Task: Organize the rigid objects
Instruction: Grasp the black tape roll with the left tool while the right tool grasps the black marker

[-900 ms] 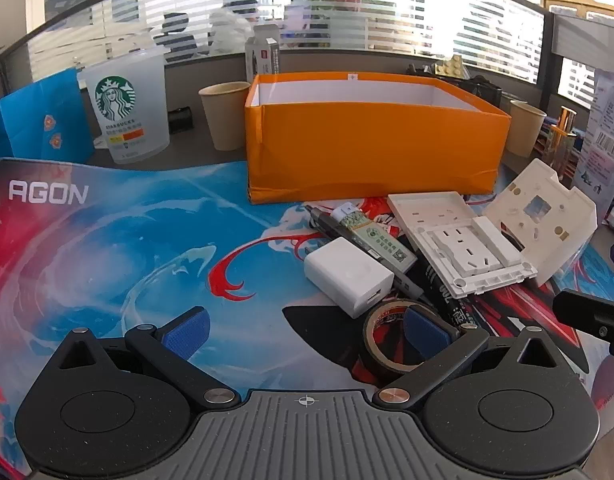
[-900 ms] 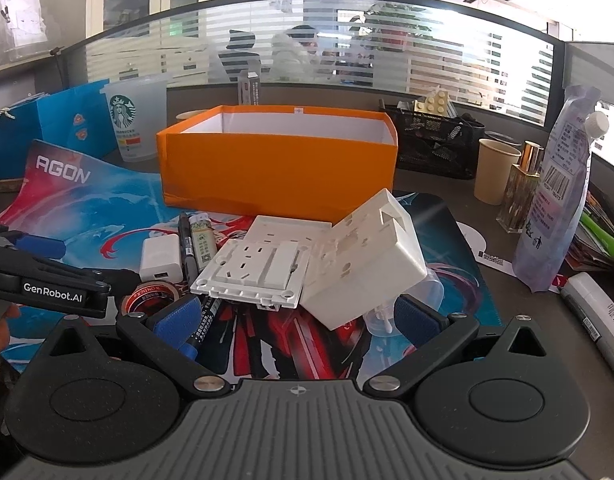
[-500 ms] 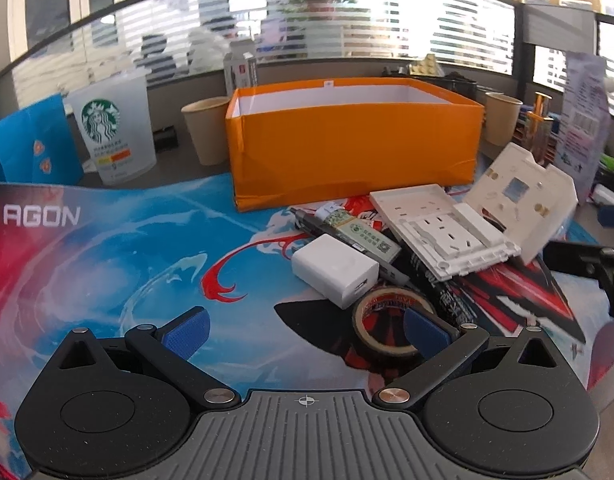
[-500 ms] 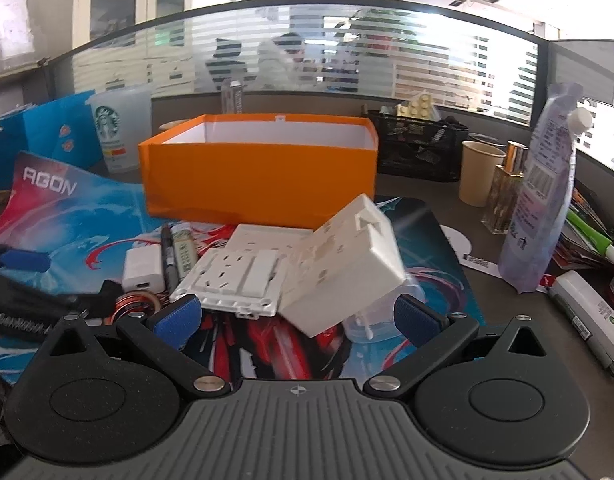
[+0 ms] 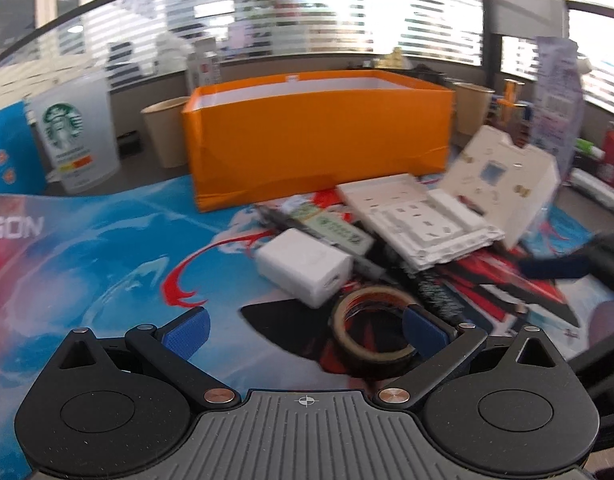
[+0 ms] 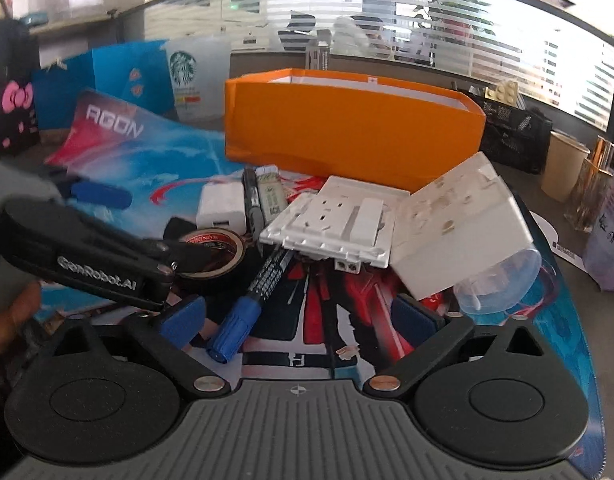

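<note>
Clutter (image 6: 331,224) beside orange box (image 6: 347,136), grippers wide

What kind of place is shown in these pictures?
Most likely an office desk. A glass partition with blinds runs behind it, a black mesh desk organizer stands at the back, and a gaming desk mat covers the surface.

Bright daylight is admitted through the slatted blinds (image 5: 387,16) at the back, where highlights are blown out. Strong barrel distortion is seen at the edges of both views, with dark corners. The left wrist view is smeared by motion blur; the right is rendered sharper.
</note>
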A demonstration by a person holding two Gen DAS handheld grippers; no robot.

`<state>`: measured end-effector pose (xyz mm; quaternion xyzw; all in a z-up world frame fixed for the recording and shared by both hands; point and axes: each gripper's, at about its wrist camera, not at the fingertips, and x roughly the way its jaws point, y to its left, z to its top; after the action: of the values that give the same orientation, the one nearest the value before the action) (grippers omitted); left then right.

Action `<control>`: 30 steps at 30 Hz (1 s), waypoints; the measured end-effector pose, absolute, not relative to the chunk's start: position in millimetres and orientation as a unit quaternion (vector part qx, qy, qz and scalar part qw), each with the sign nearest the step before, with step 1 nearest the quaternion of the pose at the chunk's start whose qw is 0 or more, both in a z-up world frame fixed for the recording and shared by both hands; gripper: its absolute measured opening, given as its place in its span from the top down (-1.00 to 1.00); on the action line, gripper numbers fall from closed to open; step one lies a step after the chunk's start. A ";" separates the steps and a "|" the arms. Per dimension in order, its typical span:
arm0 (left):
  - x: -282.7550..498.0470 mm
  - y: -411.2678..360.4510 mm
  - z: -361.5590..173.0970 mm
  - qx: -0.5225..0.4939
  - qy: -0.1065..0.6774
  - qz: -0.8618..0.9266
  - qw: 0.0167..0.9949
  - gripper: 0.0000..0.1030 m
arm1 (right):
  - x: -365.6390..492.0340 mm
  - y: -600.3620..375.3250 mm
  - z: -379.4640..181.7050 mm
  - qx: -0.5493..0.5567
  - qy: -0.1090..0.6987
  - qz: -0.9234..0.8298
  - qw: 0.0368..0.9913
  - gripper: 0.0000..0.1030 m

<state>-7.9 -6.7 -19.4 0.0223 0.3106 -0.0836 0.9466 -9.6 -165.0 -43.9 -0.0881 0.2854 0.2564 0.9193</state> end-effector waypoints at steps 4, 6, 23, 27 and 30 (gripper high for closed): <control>-15.3 -1.3 -8.8 0.033 0.286 -0.095 0.953 -0.99 | -12.9 -164.0 -48.3 -0.081 0.263 0.287 0.918 0.11; -17.9 0.4 -2.5 0.031 0.284 -0.122 0.951 -0.99 | -11.6 -166.0 -48.8 -0.075 0.258 0.288 0.919 0.46; -5.6 -31.4 -30.4 0.054 0.309 -0.163 0.935 -0.03 | -11.5 -192.9 -47.7 -0.049 0.251 0.298 0.920 0.73; -4.9 -28.6 -26.3 0.051 0.321 -0.154 0.933 -0.02 | -8.9 -201.6 -39.2 -0.009 0.255 0.312 0.915 0.73; -9.4 -24.4 -20.9 0.055 0.316 -0.145 0.936 -0.02 | -9.2 -204.3 -34.3 0.011 0.255 0.320 0.913 0.73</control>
<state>-9.4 -24.4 -20.9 0.0549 0.3160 -0.1448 0.9360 -9.2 -204.3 -34.3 0.0107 0.2549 0.3197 0.9125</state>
